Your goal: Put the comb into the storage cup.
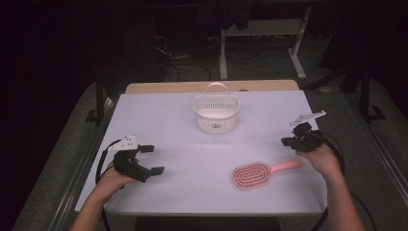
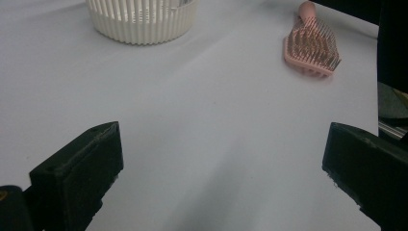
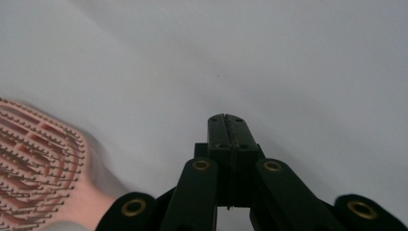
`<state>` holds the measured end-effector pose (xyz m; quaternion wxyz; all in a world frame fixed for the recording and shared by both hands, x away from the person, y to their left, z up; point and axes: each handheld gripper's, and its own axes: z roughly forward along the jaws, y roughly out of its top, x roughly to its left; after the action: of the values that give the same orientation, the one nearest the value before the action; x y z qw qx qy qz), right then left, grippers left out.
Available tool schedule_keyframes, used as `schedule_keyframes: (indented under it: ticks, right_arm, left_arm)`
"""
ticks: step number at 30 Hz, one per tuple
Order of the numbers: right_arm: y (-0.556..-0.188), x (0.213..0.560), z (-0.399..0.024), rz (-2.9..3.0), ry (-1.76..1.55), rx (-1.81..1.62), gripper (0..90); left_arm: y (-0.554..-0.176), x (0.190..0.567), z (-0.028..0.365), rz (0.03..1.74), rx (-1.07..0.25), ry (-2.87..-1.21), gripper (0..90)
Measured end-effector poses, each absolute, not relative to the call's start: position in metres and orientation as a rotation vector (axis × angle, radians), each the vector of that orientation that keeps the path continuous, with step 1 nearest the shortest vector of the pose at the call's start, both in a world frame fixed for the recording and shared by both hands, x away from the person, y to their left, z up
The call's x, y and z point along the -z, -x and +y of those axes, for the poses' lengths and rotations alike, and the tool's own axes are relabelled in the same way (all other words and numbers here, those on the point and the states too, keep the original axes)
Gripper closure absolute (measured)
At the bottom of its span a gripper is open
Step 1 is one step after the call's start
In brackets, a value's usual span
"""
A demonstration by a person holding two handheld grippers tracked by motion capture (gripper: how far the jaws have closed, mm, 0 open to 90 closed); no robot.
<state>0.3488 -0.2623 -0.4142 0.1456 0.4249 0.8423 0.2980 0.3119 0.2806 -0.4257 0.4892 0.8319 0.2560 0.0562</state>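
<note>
White table; right claw visibly pressed together.

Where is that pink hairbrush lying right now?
In the high view the pink hairbrush lies bristles up on the white table, near the front right, its handle pointing toward the person's right hand; the white basket stands farther back.

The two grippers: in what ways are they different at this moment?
The left gripper has its jaws wide apart with nothing between them, while the right gripper has its jaws pressed together, also on nothing. The left gripper is far from the pink hairbrush; the right gripper is close beside its handle. Both are black, hand-held, and low over the white table.
</note>
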Motion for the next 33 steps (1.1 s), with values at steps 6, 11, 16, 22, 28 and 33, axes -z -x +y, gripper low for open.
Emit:
schedule_keyframes:
  ticks: [6,11,16,22,28,33]
  right_arm:
    - [-0.347,0.418,-0.265,2.449,-1.231,-0.82,88.9]
    - [-0.345,0.424,-0.267,2.473,-1.24,-0.785,88.9]
    - [-0.342,0.427,-0.273,2.48,-1.257,-0.761,89.0]
    - [-0.336,0.432,-0.282,2.48,-1.286,-0.745,89.0]
    - [-0.335,0.434,-0.283,2.486,-1.292,-0.735,89.0]
    - [-0.336,0.436,-0.281,2.496,-1.288,-0.711,89.0]
  left_arm:
    - [-0.312,0.426,0.28,0.62,-0.135,-2.022,0.5]
    - [-0.312,0.426,0.281,0.628,-0.133,-2.016,0.5]
    - [-0.313,0.426,0.282,0.629,-0.134,-2.017,0.5]
    - [-0.313,0.426,0.282,0.63,-0.131,-2.017,0.5]
    - [-0.313,0.427,0.281,0.63,-0.129,-2.016,0.5]
    - [-0.313,0.427,0.281,0.629,-0.129,-2.017,0.5]
